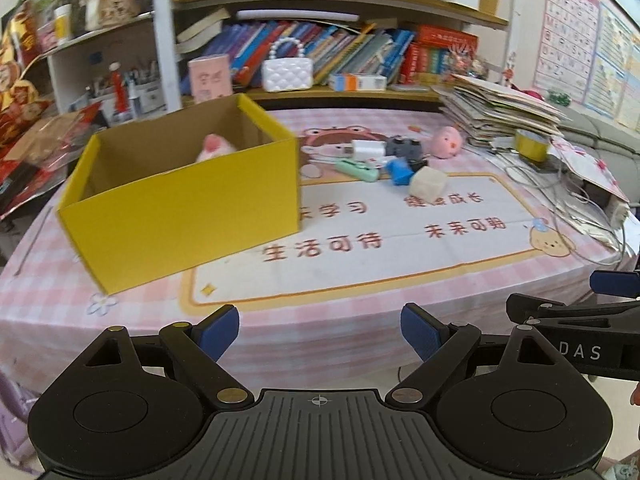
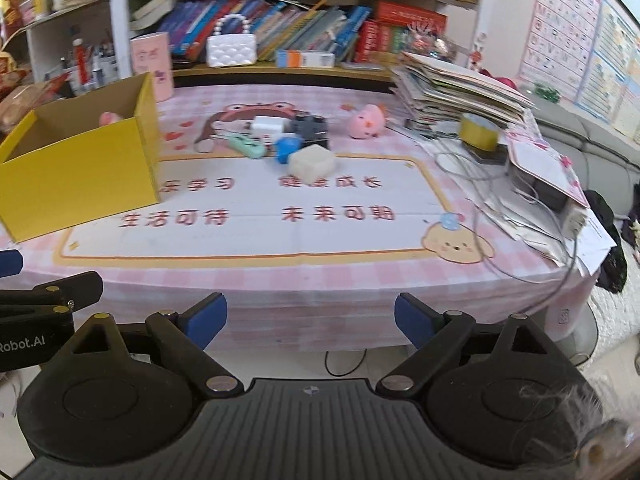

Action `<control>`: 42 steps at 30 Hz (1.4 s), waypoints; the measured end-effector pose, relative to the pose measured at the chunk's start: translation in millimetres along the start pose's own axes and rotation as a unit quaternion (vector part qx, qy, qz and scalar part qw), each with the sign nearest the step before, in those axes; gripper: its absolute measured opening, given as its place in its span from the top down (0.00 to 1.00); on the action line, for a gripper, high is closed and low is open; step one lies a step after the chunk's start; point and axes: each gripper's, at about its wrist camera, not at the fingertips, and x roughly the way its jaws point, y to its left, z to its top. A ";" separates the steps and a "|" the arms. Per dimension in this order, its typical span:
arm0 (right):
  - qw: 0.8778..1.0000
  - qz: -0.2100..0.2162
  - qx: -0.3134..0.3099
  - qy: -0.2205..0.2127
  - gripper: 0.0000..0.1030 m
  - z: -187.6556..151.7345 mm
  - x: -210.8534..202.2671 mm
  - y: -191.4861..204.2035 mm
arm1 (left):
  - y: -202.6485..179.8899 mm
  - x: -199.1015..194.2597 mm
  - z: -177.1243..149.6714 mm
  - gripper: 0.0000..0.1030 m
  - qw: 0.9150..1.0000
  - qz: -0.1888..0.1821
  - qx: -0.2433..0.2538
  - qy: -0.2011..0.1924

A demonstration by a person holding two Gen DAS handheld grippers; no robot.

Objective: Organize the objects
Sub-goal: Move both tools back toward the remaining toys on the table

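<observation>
- The open box [image 1: 180, 196] stands on the left part of the table [image 1: 360, 272], with a soft toy [image 1: 214, 148] inside it.
- To the right of the box, toward the middle of the table, lies a cluster: a charger [image 1: 368, 149], a camera-like item [image 1: 404, 147] just beside it, a long flat gadget [image 1: 357, 171] and a small block [image 1: 400, 172] in front.
- The cube [image 1: 428, 185] sits nearest the viewer in that cluster.
- A round plush [image 1: 447, 142] lies right of the cluster.
- A paper stack [image 1: 500, 108] sits at the far right, with a tape roll [image 1: 531, 146] in front of it.
- Shelves of books [image 1: 320, 52] stand behind the table.

Pink toy [image 1: 214, 147] half-hidden in box [image 1: 180, 216]
</observation>
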 end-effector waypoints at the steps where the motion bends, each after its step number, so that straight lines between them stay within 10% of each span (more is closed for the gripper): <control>1: 1.000 -0.002 0.002 0.002 0.11 0.3 1.8 -3.4 | -2.7 1.9 2.0 0.06 1.000 -0.001 0.003 0.000; 32: 0.998 0.006 0.019 0.061 0.10 42.0 88.4 -75.1 | -60.0 96.7 48.6 0.04 0.997 -0.040 -0.003 0.069; 42: 0.998 0.037 -0.006 0.044 0.11 78.1 119.4 -89.7 | -68.4 125.9 74.6 0.04 0.997 -0.002 -0.034 0.070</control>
